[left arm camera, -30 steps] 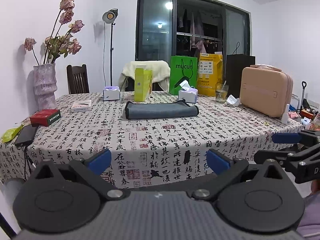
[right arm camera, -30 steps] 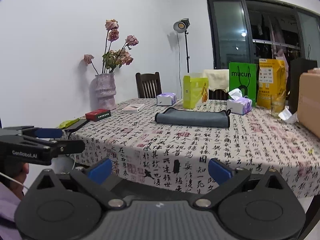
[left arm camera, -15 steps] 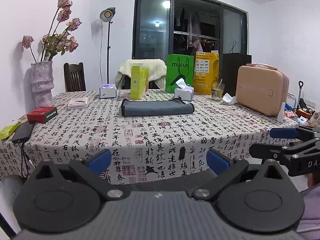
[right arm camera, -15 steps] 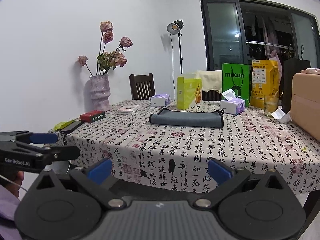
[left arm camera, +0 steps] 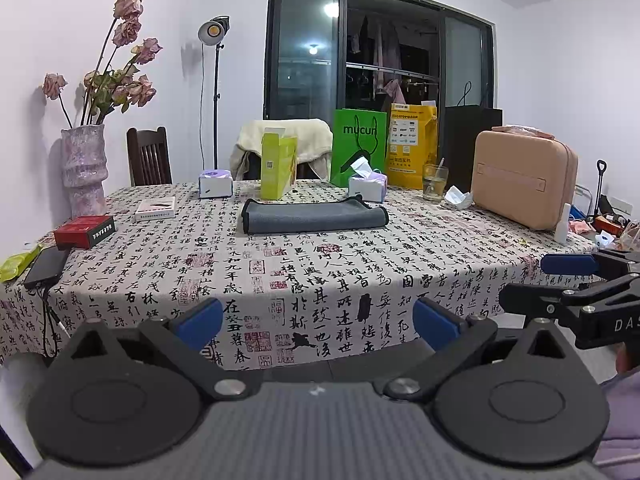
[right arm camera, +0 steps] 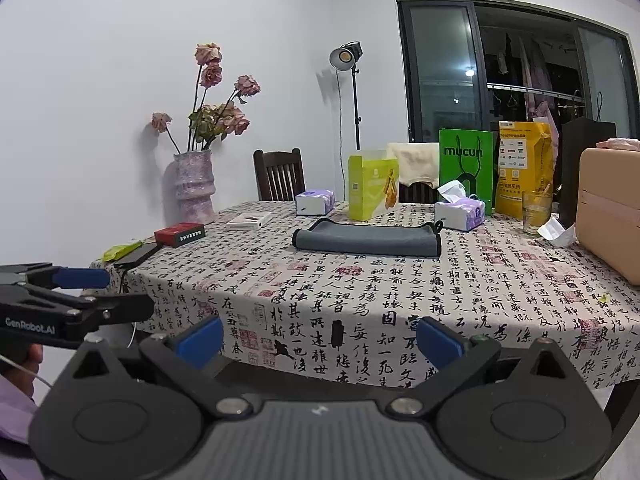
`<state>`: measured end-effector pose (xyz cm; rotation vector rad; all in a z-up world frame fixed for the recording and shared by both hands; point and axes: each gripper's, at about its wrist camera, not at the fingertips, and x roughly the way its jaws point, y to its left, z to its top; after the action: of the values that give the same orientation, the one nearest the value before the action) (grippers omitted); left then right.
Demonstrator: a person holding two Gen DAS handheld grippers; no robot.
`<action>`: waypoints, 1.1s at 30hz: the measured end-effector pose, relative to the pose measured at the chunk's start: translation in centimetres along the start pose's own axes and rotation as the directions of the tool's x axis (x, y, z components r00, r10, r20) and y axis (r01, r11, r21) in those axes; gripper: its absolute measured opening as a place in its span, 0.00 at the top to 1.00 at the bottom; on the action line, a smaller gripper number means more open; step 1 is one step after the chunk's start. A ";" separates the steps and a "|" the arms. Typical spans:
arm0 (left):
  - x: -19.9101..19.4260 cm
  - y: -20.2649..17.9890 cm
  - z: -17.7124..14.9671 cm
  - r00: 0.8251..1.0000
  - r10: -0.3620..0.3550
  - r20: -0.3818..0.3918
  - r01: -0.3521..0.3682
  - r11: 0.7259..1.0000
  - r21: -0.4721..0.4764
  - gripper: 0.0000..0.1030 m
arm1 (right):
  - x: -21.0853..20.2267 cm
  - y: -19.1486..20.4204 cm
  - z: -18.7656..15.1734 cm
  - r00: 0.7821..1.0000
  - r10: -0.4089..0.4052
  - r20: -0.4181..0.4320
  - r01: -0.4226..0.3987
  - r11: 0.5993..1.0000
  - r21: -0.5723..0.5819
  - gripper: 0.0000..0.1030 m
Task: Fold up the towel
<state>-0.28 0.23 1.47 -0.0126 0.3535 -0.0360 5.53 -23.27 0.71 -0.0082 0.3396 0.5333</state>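
A grey towel [left arm camera: 314,219] lies folded into a long flat strip near the middle of the table; it also shows in the right wrist view [right arm camera: 366,241]. My left gripper [left arm camera: 318,321] is open and empty, held off the table's near edge, well short of the towel. My right gripper [right arm camera: 319,338] is open and empty too, also off the near edge. Each gripper shows from the side in the other's view: the right one [left arm camera: 568,276] at the right, the left one [right arm camera: 76,288] at the left.
The table [left arm camera: 360,280] has a calligraphy-print cloth. Behind the towel stand a yellow-green box [left arm camera: 278,166], two tissue boxes [left arm camera: 367,186], a green bag [left arm camera: 358,144], a glass [left arm camera: 435,182]. A tan case [left arm camera: 524,184] is right. A vase [left arm camera: 82,170], red box [left arm camera: 84,232], phone [left arm camera: 46,266] are left.
Both grippers have drawn back a little from the table and dropped slightly. The towel has not moved. Both stay open.
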 end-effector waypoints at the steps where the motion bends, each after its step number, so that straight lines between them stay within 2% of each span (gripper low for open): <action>1: 0.0 0.0 0.0 1.000 0.000 0.000 0.000 1.000 0.000 0.00 | 0.0 0.0 0.0 1.000 0.000 0.000 0.000 1.000 0.000 0.00; 33: 0.1 -0.3 -0.1 1.000 -0.003 0.000 0.003 1.000 0.008 0.00 | 0.1 -0.2 0.0 1.000 0.001 0.002 -0.001 1.000 0.004 0.00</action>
<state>-0.26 -0.08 1.37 -0.0049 0.3536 -0.0400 5.69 -23.41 0.69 -0.0035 0.3387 0.5332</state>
